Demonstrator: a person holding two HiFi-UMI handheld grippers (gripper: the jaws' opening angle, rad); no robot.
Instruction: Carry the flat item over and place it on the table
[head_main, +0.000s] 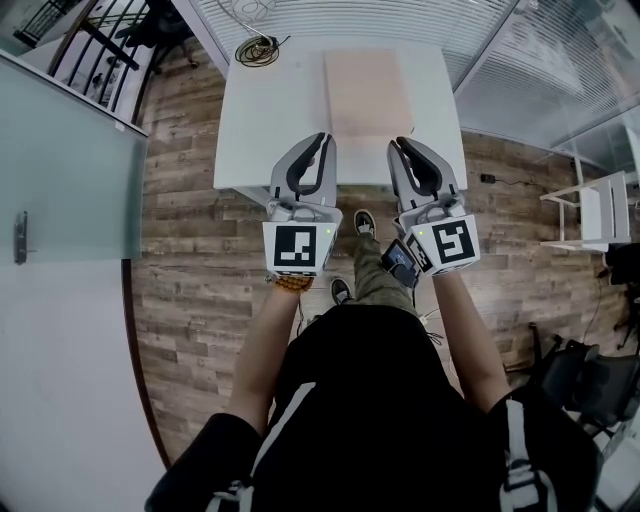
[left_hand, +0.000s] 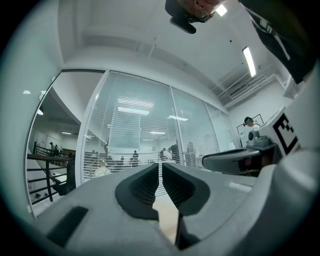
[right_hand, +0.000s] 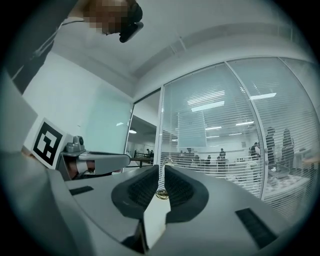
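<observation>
Both pairs of tongs are pressed almost together, a thin slit between the jaws and nothing pinched; the left tongs (head_main: 322, 140) and right tongs (head_main: 402, 143) sit at the near corners of the flat board (head_main: 365, 85); it lies at twelve o'clock on the white worktop (head_main: 250, 130), so I'd judge it already placed; a cable coil (head_main: 258, 50) rests at eleven o'clock; no containers show.

board (head_main: 365, 95) near corners hidden, distant people (right_hand: 270, 142) indistinct
</observation>
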